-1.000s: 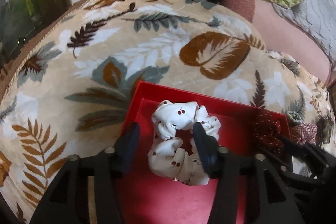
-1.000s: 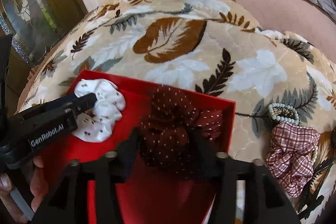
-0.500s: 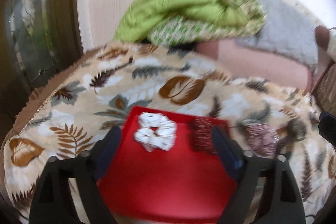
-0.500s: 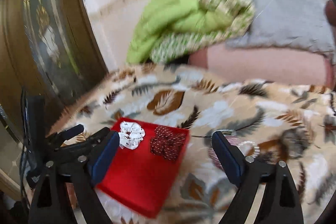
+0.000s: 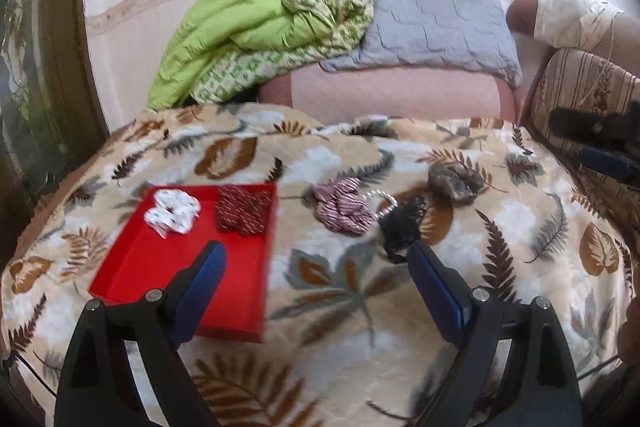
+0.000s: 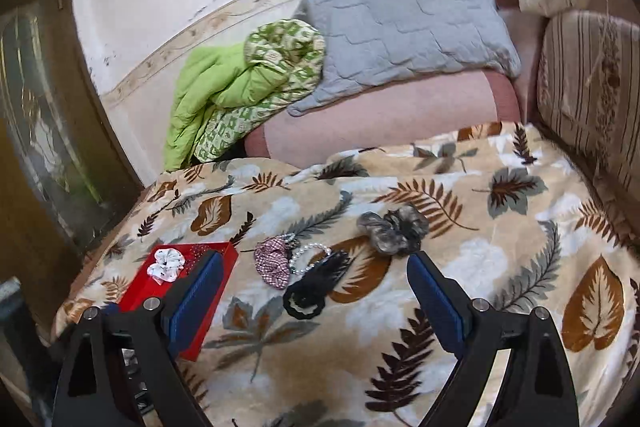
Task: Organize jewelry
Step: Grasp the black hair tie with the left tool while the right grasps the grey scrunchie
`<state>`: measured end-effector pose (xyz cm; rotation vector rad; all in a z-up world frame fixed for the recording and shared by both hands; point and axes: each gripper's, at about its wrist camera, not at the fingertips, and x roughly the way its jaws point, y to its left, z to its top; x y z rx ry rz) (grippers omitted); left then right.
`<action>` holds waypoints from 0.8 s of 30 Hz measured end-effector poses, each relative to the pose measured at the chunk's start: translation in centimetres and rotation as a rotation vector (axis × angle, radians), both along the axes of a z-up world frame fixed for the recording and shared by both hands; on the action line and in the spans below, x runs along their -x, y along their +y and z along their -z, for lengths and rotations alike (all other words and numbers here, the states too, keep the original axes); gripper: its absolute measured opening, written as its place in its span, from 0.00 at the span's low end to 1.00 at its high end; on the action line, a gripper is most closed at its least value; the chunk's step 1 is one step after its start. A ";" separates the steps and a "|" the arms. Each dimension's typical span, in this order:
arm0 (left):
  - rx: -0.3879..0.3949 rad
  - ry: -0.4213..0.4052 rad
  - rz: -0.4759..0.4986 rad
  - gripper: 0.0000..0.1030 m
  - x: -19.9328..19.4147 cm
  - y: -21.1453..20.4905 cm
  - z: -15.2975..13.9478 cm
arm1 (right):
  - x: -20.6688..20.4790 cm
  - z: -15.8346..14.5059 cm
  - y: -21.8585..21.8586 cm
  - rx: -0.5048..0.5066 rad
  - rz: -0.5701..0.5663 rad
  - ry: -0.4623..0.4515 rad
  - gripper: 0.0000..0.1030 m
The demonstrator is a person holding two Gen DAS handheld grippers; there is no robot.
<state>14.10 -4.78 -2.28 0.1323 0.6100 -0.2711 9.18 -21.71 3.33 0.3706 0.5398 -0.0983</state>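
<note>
A red tray (image 5: 160, 267) (image 6: 138, 297) lies on the leaf-print blanket at the left. In it rest a white spotted scrunchie (image 5: 172, 213) (image 6: 166, 263) and a dark red dotted scrunchie (image 5: 242, 207). To the tray's right, on the blanket, lie a pink plaid scrunchie (image 5: 342, 205) (image 6: 274, 261), a pearl bracelet (image 5: 384, 199) (image 6: 310, 255), a black scrunchie (image 5: 402, 227) (image 6: 316, 285) and a grey scrunchie (image 5: 454, 181) (image 6: 394, 227). My left gripper (image 5: 315, 251) is open and empty, held back above the tray's near right corner. My right gripper (image 6: 315, 257) is open and empty, well above the loose pieces.
A green quilt (image 5: 240, 31) and a grey pillow (image 5: 432, 19) are piled on the pink mattress (image 5: 392, 91) behind the blanket. A striped cushion (image 6: 592, 87) borders the right side. A dark wooden door (image 6: 44, 131) stands at the left.
Both grippers let go of their scrunchies in the red tray, opened wide and drew back and upward. The white and dark red scrunchies stay in the tray.
</note>
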 end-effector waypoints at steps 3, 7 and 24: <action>0.004 0.059 0.015 0.89 -1.6 -2.2 0.8 | -0.2 0.0 -1.9 -0.030 0.021 0.013 0.92; -0.005 0.124 0.060 0.89 -4.2 -5.3 2.8 | -0.9 1.2 -3.3 0.013 0.052 0.081 0.83; 0.041 0.333 0.232 0.47 -11.9 -7.2 11.7 | -12.6 9.4 -7.6 -0.056 -0.025 0.277 0.52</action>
